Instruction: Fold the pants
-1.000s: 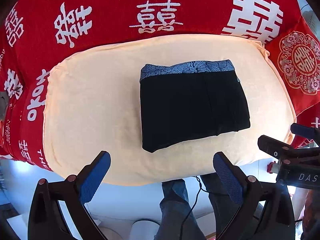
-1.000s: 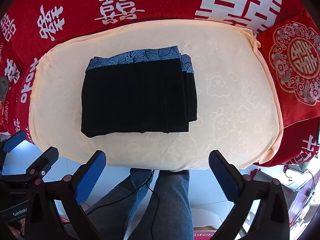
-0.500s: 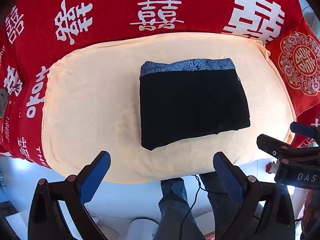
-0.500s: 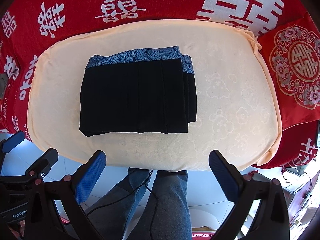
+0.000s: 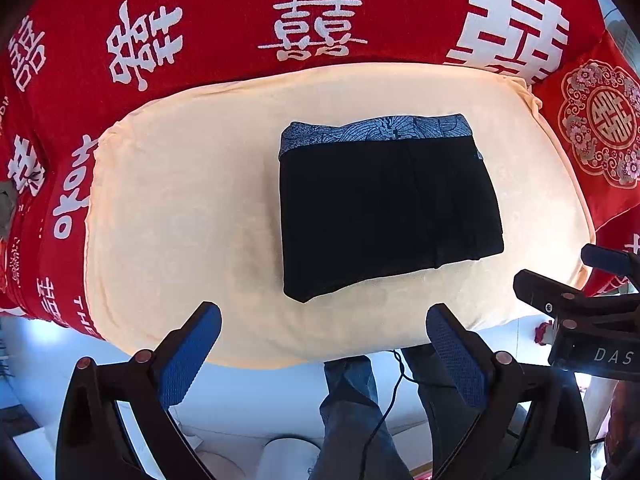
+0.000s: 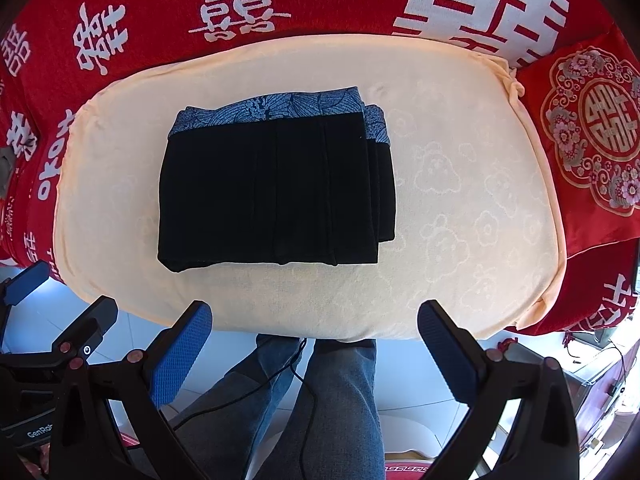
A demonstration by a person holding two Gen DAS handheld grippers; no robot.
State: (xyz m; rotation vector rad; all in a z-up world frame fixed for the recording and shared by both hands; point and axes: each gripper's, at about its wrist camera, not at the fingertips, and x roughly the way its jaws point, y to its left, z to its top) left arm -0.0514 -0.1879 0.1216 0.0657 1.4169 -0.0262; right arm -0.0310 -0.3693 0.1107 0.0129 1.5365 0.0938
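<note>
Two grippers, both w/ jaws spread wide and nothing between them. My left gripper hangs off the near edge of the cream cushion, blue pads facing each other, well apart from the cloth. Right gripper sits the same way at the near edge, pads clear of everything.

The pants lie folded in a compact black rectangle on top of the cushion, roughly mid-cushion, a bit left of centre in the right cam and right of centre in the left cam. Blue patterned waistband runs along the far edge of the stack. On the right side the layers step out slightly, so a second strip of waistband shows there.

Cushion rests on a red cover w/ white characters. A red embroidered pillow is just beside the cushion's right end. Below both cams I see a person's legs in jeans and a thin black cable across them, over a pale floor.
</note>
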